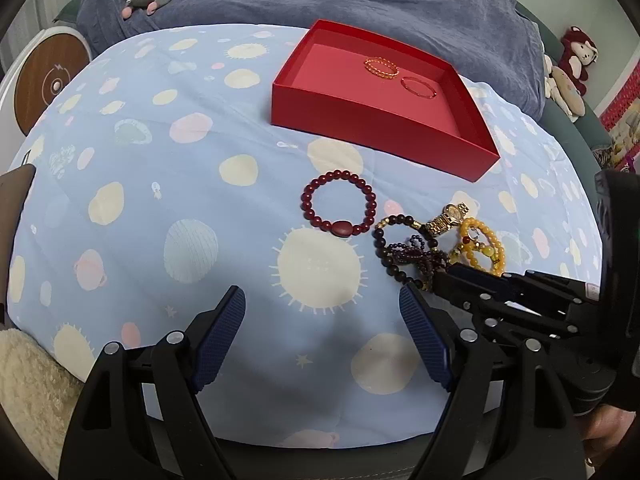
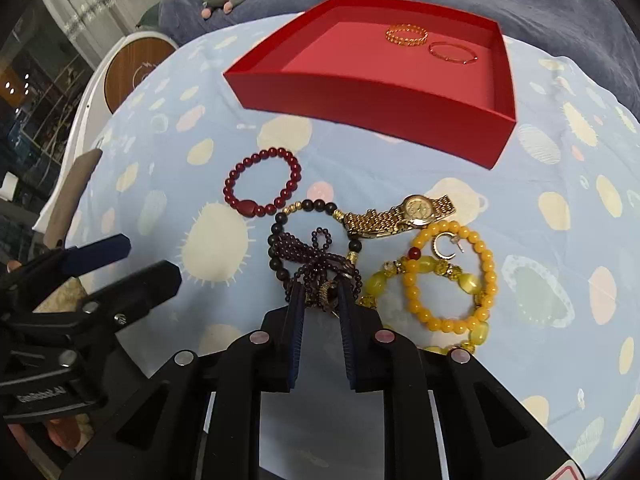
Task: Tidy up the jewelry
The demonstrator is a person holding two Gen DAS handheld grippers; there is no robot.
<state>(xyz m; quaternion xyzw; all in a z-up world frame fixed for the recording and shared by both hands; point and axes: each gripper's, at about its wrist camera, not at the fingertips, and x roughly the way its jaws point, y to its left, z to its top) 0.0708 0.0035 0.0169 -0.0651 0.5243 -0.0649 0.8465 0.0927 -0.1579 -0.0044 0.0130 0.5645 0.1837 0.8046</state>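
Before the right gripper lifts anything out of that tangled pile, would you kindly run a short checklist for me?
1. Red box open, floor space free: ok; only two thin bangles inside.
2. Right gripper astride the purple bead strand: ok.
3. Firm grip: cannot tell; narrow gap between fingers.
4. Strand free of the dark bead bracelet: not ok, they overlap.
5. Gold watch clear of the fingers: ok.
6. Left gripper open and empty: ok.

left tool: black frame | blue ribbed pads | silver rivets
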